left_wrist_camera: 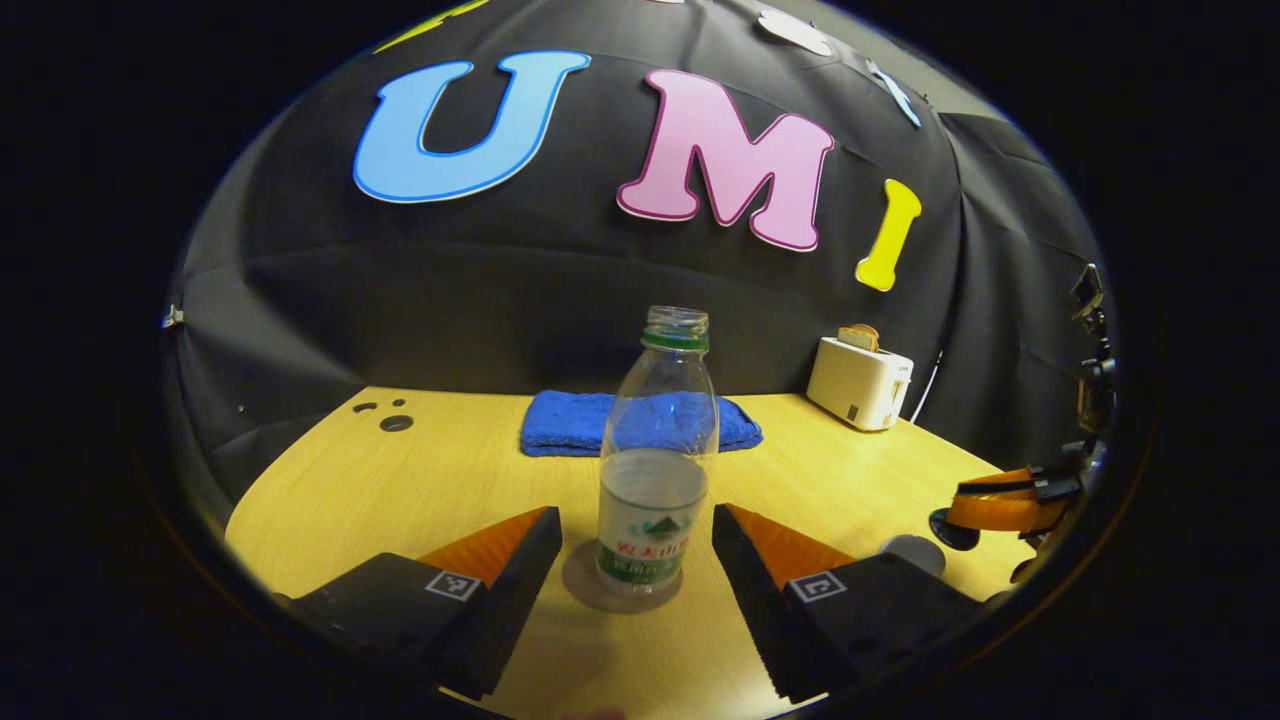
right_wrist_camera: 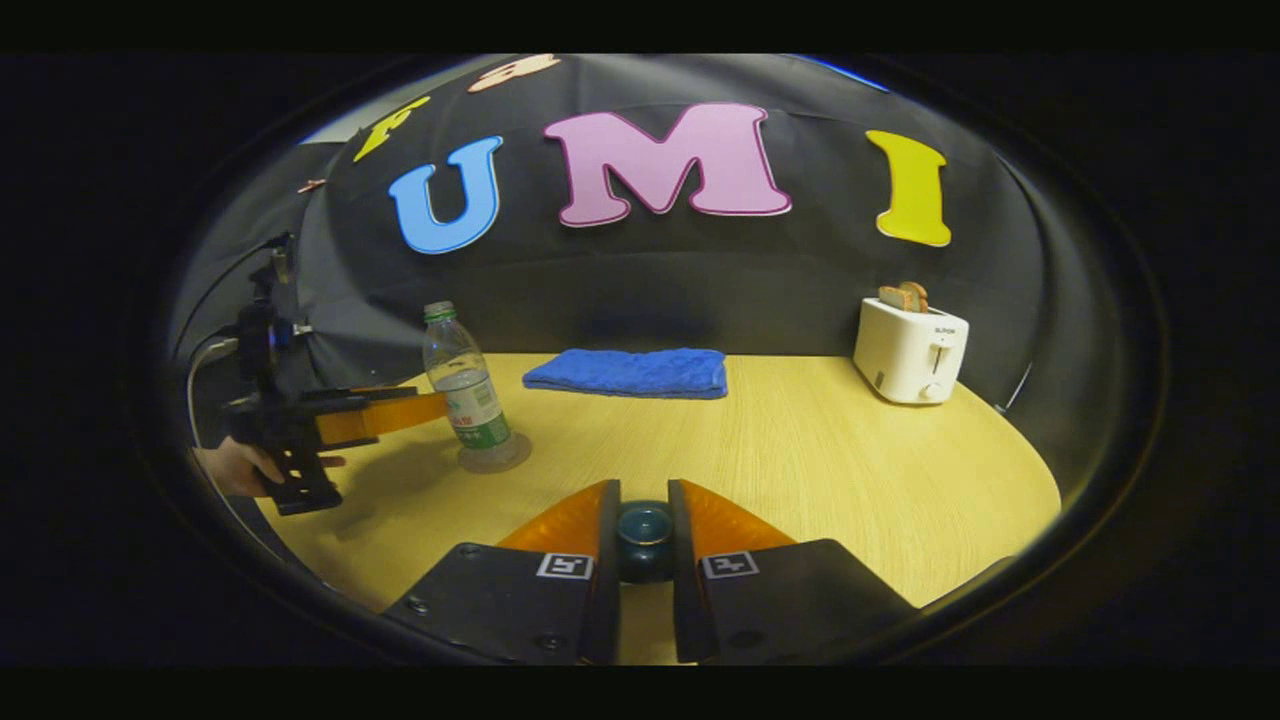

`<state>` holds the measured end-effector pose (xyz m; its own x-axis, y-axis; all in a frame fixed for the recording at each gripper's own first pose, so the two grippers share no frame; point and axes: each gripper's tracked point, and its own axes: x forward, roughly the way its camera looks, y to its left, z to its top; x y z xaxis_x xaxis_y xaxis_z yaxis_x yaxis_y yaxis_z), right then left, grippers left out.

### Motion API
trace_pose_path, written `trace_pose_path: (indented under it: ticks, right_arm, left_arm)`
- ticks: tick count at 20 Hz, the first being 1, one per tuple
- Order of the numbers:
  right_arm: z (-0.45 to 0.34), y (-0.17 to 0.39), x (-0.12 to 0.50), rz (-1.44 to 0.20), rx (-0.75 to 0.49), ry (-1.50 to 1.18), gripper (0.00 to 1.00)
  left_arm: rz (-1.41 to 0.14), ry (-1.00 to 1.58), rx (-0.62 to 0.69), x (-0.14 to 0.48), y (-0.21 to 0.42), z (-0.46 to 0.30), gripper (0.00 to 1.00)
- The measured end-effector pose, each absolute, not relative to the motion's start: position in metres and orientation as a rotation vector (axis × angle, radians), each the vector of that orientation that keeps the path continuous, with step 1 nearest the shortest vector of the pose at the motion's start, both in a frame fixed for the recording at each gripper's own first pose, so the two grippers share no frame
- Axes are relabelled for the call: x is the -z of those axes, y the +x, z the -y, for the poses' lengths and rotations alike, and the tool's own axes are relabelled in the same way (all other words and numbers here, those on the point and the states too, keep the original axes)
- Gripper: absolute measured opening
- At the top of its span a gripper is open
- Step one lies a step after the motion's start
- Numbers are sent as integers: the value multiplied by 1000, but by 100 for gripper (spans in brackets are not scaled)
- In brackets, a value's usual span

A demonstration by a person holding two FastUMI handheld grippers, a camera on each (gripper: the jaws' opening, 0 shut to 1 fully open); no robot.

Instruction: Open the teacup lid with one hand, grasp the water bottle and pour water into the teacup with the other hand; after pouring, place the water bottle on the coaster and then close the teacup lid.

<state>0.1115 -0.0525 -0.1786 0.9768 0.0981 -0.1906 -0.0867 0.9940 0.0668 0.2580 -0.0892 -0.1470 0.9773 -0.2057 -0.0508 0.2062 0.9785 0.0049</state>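
Observation:
A clear uncapped water bottle (left_wrist_camera: 655,470), partly filled, stands upright on a round grey coaster (left_wrist_camera: 585,590) on the wooden table. My left gripper (left_wrist_camera: 635,520) is open, with a finger on each side of the bottle's lower half and a gap on both sides. In the right gripper view the bottle (right_wrist_camera: 465,385) and coaster (right_wrist_camera: 492,455) sit at the left, with the left gripper (right_wrist_camera: 400,412) held by a hand (right_wrist_camera: 235,465). My right gripper (right_wrist_camera: 645,495) is shut on the dark teal teacup lid (right_wrist_camera: 645,540). It also appears at the far right (left_wrist_camera: 1005,505), with a dark round piece (left_wrist_camera: 950,530) at its tip.
A folded blue towel (right_wrist_camera: 630,372) lies at the back of the table. A white toaster (right_wrist_camera: 910,350) with bread in it stands at the back right. A pale round object (left_wrist_camera: 912,550) peeks out behind my left gripper's right finger. Bare tabletop (right_wrist_camera: 820,450) spreads across the middle and right.

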Motion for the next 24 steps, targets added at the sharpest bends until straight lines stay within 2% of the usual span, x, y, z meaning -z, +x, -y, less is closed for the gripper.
trace_pose_path:
  ticks: [6,7,8,9,10,11,12,13,15,16,17,18,21,22,23,24]
  right_arm:
    - [35,126,205,-205,-104,55,25]
    - [34,127,207,-205,-99,46,19]
    - [34,128,210,-205,-97,35,19]
    - [35,130,212,-202,-91,21,25]
    - [34,131,212,-203,-90,19,26]
    - [34,131,214,-208,-90,19,22]
    - [35,131,215,-209,-88,18,28]
    - [37,131,215,-210,-86,14,23]
    - [38,130,215,-211,-85,4,28]
    - [37,130,217,-215,-89,2,29]
    - [36,130,217,-216,-90,-2,36]
    - [35,130,216,-212,-93,-5,33]
    - [38,127,215,-235,-87,10,41]
    - [39,126,208,-237,-84,22,41]
    - [40,124,194,-229,-81,31,44]
    - [41,122,179,-215,-89,33,59]
  left_arm:
    - [-105,-153,147,160,195,70,95]
    - [-125,-182,162,164,187,74,96]
    - [-135,-190,158,166,183,73,96]
    - [-131,-174,147,165,180,68,96]
    - [-130,-166,150,165,178,69,96]
    - [-130,-160,156,164,176,70,95]
    - [-128,-155,162,163,175,73,95]
    - [-131,-152,170,163,175,77,96]
    - [-133,-145,187,163,173,86,92]
    - [-132,-144,195,163,172,91,96]
    - [-131,-143,203,161,171,96,95]
    - [-131,-140,205,160,171,100,96]
    - [-129,-115,186,152,167,103,96]
    - [-123,-92,168,146,165,102,96]
    - [-112,-68,150,137,163,101,96]
    - [-101,-47,135,128,159,101,96]
